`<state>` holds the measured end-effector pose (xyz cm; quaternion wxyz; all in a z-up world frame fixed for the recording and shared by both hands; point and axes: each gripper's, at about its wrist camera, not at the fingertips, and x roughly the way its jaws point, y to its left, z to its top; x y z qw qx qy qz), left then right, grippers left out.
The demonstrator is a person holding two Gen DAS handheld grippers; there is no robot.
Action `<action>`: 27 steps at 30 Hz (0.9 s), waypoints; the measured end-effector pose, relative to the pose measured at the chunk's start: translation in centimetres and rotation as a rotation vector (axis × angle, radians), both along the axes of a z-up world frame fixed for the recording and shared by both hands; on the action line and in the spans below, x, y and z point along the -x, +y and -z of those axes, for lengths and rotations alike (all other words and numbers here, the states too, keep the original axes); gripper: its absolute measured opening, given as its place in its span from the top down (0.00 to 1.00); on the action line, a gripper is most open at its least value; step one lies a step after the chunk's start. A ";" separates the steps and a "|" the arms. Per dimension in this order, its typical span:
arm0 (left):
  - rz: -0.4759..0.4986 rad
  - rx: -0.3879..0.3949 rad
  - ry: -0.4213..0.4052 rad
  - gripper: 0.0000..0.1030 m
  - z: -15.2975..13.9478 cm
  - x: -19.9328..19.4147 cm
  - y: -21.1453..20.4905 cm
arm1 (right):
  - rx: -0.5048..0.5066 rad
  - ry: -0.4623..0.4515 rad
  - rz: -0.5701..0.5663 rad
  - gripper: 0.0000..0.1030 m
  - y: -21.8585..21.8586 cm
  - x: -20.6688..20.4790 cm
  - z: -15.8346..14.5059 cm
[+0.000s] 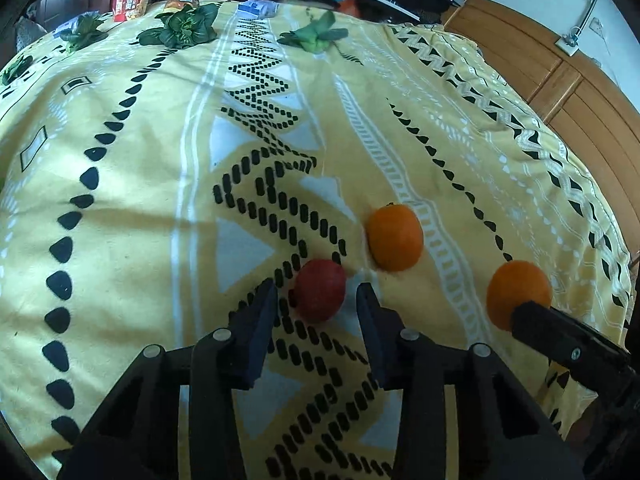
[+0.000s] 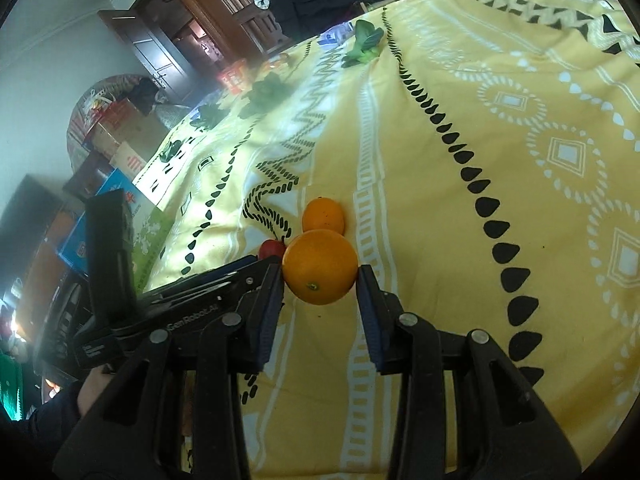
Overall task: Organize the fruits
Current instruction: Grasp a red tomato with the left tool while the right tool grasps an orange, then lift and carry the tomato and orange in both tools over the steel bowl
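L gripper (image 1: 316,294): low, fingers spread, gap both sides, nothing gripped. R gripper (image 2: 320,276): level, fingers apart w/ pads (image 2: 276,280) at contact or just off; grip can't be confirmed.

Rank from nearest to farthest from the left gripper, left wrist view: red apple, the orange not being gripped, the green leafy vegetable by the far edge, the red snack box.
From the left gripper:
1. Red apple, between the fingertips.
2. Free orange, just beyond, to the right.
3. Green leafy vegetable, far across the bedspread, left of centre.
4. Red snack box, behind it at the far edge.
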<state>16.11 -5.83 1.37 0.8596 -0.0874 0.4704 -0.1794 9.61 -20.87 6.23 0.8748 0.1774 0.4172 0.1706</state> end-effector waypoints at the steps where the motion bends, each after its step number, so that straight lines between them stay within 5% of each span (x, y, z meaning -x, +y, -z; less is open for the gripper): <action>1: 0.004 -0.009 -0.002 0.60 0.1 -0.2 -0.3 | 0.000 0.003 -0.001 0.63 0.1 -0.1 0.1; 4: 0.011 -0.032 -0.008 0.76 0.2 -0.4 -0.9 | 0.002 0.005 0.003 0.63 -0.1 0.0 0.2; 10: -0.008 -0.007 -0.037 0.76 -1.9 1.2 0.1 | 0.009 -0.021 -0.001 0.63 0.2 0.6 -1.3; 15: -0.042 0.015 -0.139 0.76 -7.9 4.8 2.7 | 0.020 -0.080 -0.023 0.63 1.7 2.0 -4.5; 27: -0.361 -0.053 -0.391 0.76 -22.0 20.8 20.1 | 0.001 -0.265 -0.273 0.63 14.5 8.9 -14.8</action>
